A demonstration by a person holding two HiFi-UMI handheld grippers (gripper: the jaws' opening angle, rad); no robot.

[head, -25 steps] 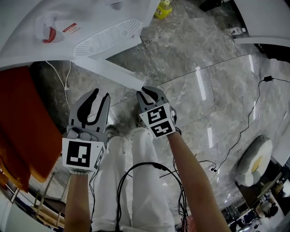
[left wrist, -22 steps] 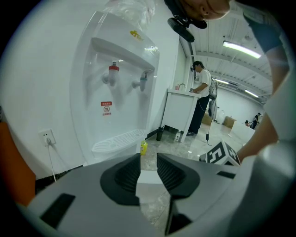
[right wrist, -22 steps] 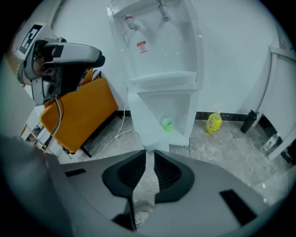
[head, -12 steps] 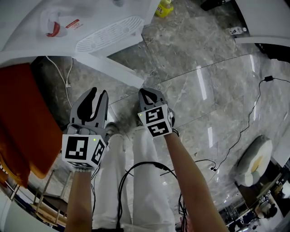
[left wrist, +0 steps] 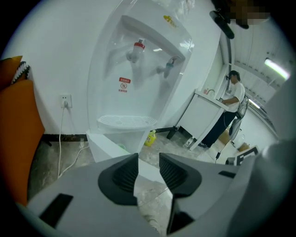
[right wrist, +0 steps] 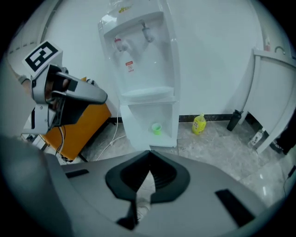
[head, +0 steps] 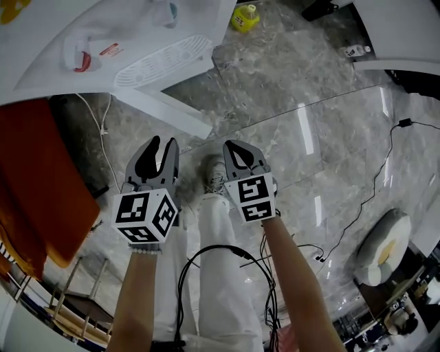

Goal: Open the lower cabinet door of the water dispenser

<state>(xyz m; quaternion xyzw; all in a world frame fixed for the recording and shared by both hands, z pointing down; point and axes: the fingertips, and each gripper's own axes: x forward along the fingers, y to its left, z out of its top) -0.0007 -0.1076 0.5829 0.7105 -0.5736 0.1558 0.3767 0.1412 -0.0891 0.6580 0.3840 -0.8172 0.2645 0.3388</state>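
The white water dispenser (head: 103,48) stands at the top left of the head view, and its lower cabinet door (head: 168,110) swings out over the floor. In the right gripper view the cabinet (right wrist: 150,122) is open, with a green cup (right wrist: 156,128) inside. My left gripper (head: 163,143) hovers just below the door. Its jaws have just been opening, and they stand open (left wrist: 148,159) with nothing between them. My right gripper (head: 232,146) is shut and empty, right of the door's free end and apart from it.
A yellow bottle (head: 245,17) stands on the marble floor right of the dispenser. An orange seat (head: 34,179) fills the left side. A cord (head: 100,130) runs down beside the dispenser. The person's shoe (head: 214,172) is below the grippers. Another person (left wrist: 229,106) stands by a white counter.
Both grippers have shifted right in the head view. The left one has rolled. The right one has come away from the door's free corner.
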